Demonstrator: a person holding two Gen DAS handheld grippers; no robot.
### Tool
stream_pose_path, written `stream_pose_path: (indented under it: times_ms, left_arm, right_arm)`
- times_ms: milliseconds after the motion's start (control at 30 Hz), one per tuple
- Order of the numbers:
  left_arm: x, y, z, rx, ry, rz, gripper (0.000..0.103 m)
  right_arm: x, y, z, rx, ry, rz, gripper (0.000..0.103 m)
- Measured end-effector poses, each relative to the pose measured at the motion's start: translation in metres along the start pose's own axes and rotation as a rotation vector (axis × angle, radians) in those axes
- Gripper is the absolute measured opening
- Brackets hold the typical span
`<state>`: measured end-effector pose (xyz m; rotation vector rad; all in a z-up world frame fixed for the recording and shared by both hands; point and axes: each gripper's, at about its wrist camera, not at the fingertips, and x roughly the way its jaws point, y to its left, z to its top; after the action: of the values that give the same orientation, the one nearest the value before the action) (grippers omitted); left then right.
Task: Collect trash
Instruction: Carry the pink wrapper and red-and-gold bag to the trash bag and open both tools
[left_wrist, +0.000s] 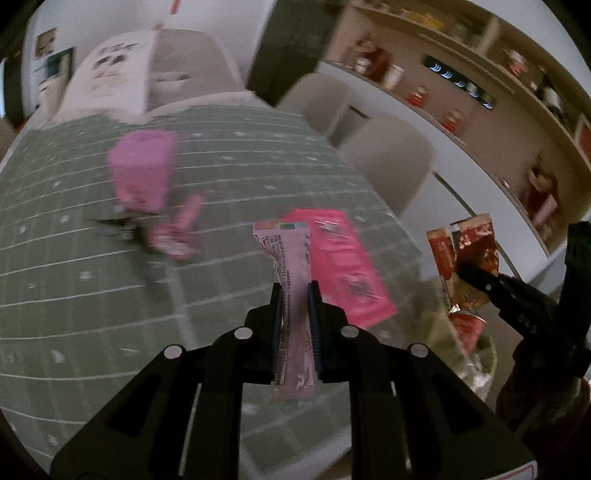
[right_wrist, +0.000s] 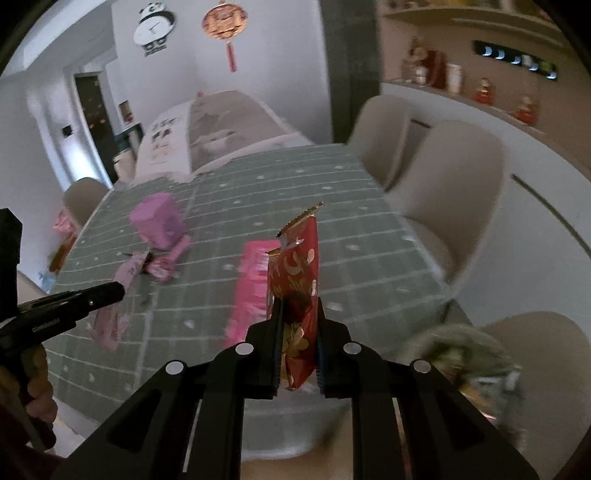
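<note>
My left gripper is shut on a long pale pink sachet wrapper and holds it above the green checked table. My right gripper is shut on a red snack wrapper, held upright off the table's right edge; it also shows in the left wrist view. A bright pink flat packet lies on the table near the right edge. A pink carton stands further back, with crumpled pink wrappers beside it. A lined bin with trash sits below the table at right.
Beige chairs stand along the table's right side. A white counter and shelves with jars run along the right wall. A box with printed pictures lies at the table's far end.
</note>
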<state>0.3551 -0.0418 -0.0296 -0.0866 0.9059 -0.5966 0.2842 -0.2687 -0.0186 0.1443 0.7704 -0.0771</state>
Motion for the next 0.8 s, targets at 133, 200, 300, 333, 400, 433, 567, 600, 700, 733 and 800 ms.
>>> stream_pose_path:
  times_ms: [133, 200, 300, 333, 400, 433, 567, 600, 700, 733, 800]
  left_arm:
    - [0.014, -0.053, -0.009, 0.054, 0.017, -0.019, 0.013]
    - [0.02, -0.077, -0.015, 0.062, 0.026, -0.019, 0.013]
    - [0.029, -0.108, -0.023, 0.066, 0.034, -0.025, 0.013]
    - [0.03, -0.117, -0.025, 0.071, 0.036, -0.025, 0.013]
    - [0.034, -0.135, -0.03, 0.084, 0.042, -0.029, 0.013]
    - [0.036, -0.144, -0.032, 0.091, 0.045, -0.032, 0.013]
    - [0.043, -0.17, -0.035, 0.105, 0.054, -0.051, 0.013]
    - [0.046, -0.177, -0.036, 0.101, 0.057, -0.06, 0.013]
    - [0.053, -0.187, -0.037, 0.079, 0.068, -0.094, 0.013]
    - [0.057, -0.191, -0.037, 0.067, 0.074, -0.108, 0.013]
    - [0.063, -0.198, -0.039, 0.059, 0.084, -0.125, 0.013]
  right_arm:
    - [-0.022, -0.044, -0.013, 0.025, -0.013, -0.041, 0.015]
    - [-0.029, -0.061, -0.02, 0.036, -0.014, -0.049, 0.015]
    - [-0.039, -0.085, -0.03, 0.045, -0.013, -0.061, 0.015]
    - [-0.041, -0.094, -0.035, 0.047, -0.012, -0.066, 0.015]
    - [-0.047, -0.111, -0.041, 0.054, -0.014, -0.073, 0.015]
    - [-0.05, -0.117, -0.043, 0.057, -0.015, -0.075, 0.015]
    - [-0.062, -0.144, -0.052, 0.083, -0.021, -0.084, 0.015]
    - [-0.064, -0.15, -0.054, 0.089, -0.023, -0.086, 0.015]
    - [-0.069, -0.162, -0.059, 0.101, -0.025, -0.092, 0.015]
    - [-0.07, -0.165, -0.061, 0.106, -0.025, -0.094, 0.015]
    - [-0.071, -0.172, -0.063, 0.111, -0.025, -0.096, 0.015]
